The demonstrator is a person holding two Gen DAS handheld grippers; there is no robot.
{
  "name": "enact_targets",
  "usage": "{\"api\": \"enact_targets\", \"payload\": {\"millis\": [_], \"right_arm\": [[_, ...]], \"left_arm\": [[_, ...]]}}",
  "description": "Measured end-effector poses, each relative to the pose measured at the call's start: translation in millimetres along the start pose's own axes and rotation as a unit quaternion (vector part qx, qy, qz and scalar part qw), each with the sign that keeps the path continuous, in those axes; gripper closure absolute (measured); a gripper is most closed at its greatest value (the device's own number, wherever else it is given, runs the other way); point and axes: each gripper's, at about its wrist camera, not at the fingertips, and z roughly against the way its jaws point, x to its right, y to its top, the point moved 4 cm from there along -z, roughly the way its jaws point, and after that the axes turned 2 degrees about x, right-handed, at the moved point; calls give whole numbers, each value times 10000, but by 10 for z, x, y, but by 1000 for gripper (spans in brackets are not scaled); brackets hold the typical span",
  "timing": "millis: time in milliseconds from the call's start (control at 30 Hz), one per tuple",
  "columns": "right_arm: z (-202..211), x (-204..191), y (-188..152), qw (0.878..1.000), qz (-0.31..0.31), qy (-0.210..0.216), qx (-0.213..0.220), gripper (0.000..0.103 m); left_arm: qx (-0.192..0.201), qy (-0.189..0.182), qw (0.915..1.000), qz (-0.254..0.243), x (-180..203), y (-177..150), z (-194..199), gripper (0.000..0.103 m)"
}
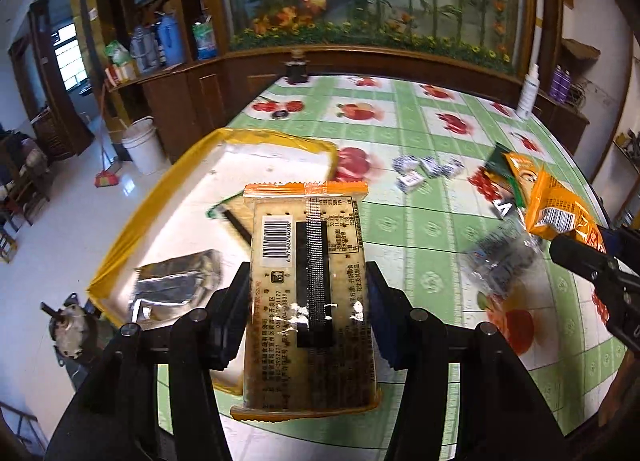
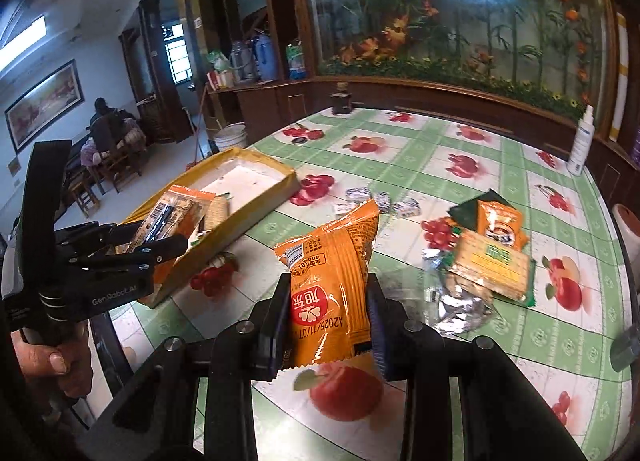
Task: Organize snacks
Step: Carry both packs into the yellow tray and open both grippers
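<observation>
Left gripper (image 1: 306, 301) pinches a flat rectangular cracker pack (image 1: 308, 285) by its long sides, black pads pressed on both edges; pack has clear glossy film, pale crackers showing through, orange crimped zigzag ends, barcode label and a black ribbed seam strip down the middle. It is lifted above the table, over the near edge of the tray (image 1: 120, 245). Tray is a shallow rectangular white box, matte inside, edges wrapped in shiny yellow tape; a crinkly silver foil pack (image 1: 176, 285) lies inside it. Right gripper (image 2: 330, 313) pinches an orange pillow pack (image 2: 332, 273), glossy plastic, puffy, wrinkled, sawtooth-cut ends, red round logo and printed date; fingers pressed into its sides, pack held up off the table. In the right wrist view the left gripper (image 2: 160, 249) sits at left with the cracker pack (image 2: 176, 213) beside the tray (image 2: 248, 217), a hand (image 2: 56, 365) on its handle. Table (image 2: 500, 189) is round, covered in smooth oilcloth, green-and-white checks with red fruit prints. Loose on it: small blue-white wrapped candies (image 2: 380, 199), a pile of snacks (image 2: 488, 257) with a square cracker pack, green-orange sachets and crumpled clear-silver wrap. A white spray bottle (image 2: 582, 141) and a dark jar (image 2: 341, 99) stand at the far rim.
</observation>
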Motion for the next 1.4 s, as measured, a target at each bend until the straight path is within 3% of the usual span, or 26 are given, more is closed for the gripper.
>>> {"api": "enact_targets", "payload": {"millis": [667,1067,1400], "right_arm": [[-730,-1073,523,9943,638,852,-24,68],[-1314,-1288,727,9922,593,1069,-233,68],[-1816,-1243,815,9918,399,1117,-473,68]], "left_arm": [[-54,486,9976,495,-763,-19,-150,51],[-180,397,9969,650,-962,97,-429,51],[-430,469,9953,736,-1026,84,-758,51]]}}
